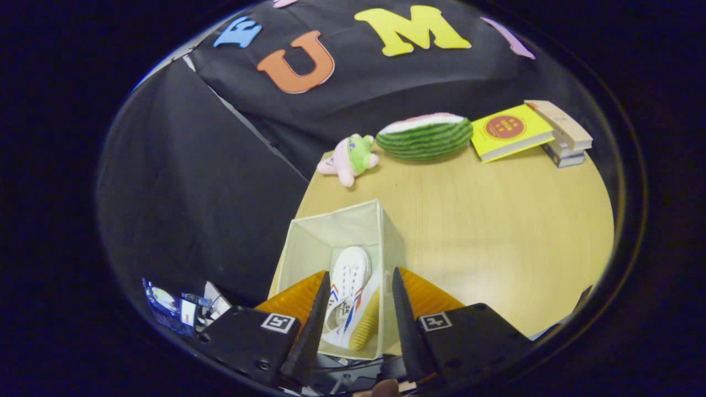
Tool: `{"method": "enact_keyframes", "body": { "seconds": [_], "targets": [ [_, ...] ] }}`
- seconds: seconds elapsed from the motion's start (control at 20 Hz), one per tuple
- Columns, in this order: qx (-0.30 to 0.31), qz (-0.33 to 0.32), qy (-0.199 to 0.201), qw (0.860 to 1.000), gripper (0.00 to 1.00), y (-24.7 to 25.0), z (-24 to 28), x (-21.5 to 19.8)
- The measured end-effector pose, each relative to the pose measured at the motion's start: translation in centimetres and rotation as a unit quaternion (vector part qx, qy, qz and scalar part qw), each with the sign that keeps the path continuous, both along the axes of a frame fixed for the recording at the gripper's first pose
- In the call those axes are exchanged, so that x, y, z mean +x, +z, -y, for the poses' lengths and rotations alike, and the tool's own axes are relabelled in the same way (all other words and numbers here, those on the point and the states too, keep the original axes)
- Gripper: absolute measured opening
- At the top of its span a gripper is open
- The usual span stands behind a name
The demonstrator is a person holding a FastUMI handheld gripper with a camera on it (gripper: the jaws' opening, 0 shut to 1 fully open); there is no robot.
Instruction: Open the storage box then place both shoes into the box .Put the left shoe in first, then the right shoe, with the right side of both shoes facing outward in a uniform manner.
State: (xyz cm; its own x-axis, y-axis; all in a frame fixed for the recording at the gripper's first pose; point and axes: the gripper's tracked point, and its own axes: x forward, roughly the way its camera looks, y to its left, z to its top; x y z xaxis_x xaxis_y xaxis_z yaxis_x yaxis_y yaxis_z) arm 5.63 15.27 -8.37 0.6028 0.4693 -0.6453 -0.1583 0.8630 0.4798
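Pale wood-grain counter (496, 220) carries an open beige fabric storage box (309, 242) holding white sneakers (348, 281) with red-blue stripes. Above it the hand-held gripper (358, 286) hangs with fingers spread wide, gripping nothing. Beyond sit a plush watermelon (426, 137), a pink-green plush toy (350, 157) and stacked books (529, 132).

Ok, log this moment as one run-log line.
claw: open, above box, empty | storage box: open | shoes: white pair inside box | table: plush, watermelon, books beyond
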Motion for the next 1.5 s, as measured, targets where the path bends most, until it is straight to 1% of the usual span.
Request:
{"method": "enact_keyframes", "body": {
  "seconds": [0.1, 0.2, 0.25, 0.3, 0.4, 0.45, 0.5, 0.6, 0.7, 0.9, 1.0, 1.15, 1.2, 1.3, 1.5],
  "targets": [
    [-0.023, 0.08, -0.022, 0.996, 0.68, 2.3, 2.1, 0.9],
    [-0.039, 0.156, -0.047, 0.986, 0.71, 5.4, 4.0, 0.5],
    [-0.047, 0.191, -0.061, 0.979, 0.78, 6.8, 5.0, 0.3],
    [-0.058, 0.223, -0.074, 0.97, 0.82, 7.9, 6.1, -0.1],
    [-0.076, 0.285, -0.101, 0.95, 0.95, 10.4, 8.2, -1.2],
    [-0.087, 0.313, -0.115, 0.939, 0.99, 11.6, 9.3, -1.8],
    [-0.098, 0.338, -0.127, 0.928, 1.0, 12.7, 10.5, -2.7],
    [-0.115, 0.375, -0.149, 0.908, 1.0, 14.4, 12.1, -4.2],
    [-0.115, 0.395, -0.164, 0.897, 1.0, 14.9, 12.9, -5.4],
    [-0.135, 0.416, -0.195, 0.878, 1.0, 14.1, 15.1, -7.0],
    [-0.142, 0.421, -0.206, 0.872, 1.0, 13.8, 15.9, -7.8],
    [-0.14, 0.423, -0.209, 0.871, 1.0, 13.9, 15.8, -7.7],
    [-0.144, 0.426, -0.21, 0.868, 1.0, 13.9, 15.8, -7.7],
    [-0.153, 0.426, -0.207, 0.868, 1.0, 13.3, 16.1, -8.8],
    [-0.143, 0.409, -0.195, 0.88, 1.0, 12.2, 14.7, -8.4]
  ]
}}
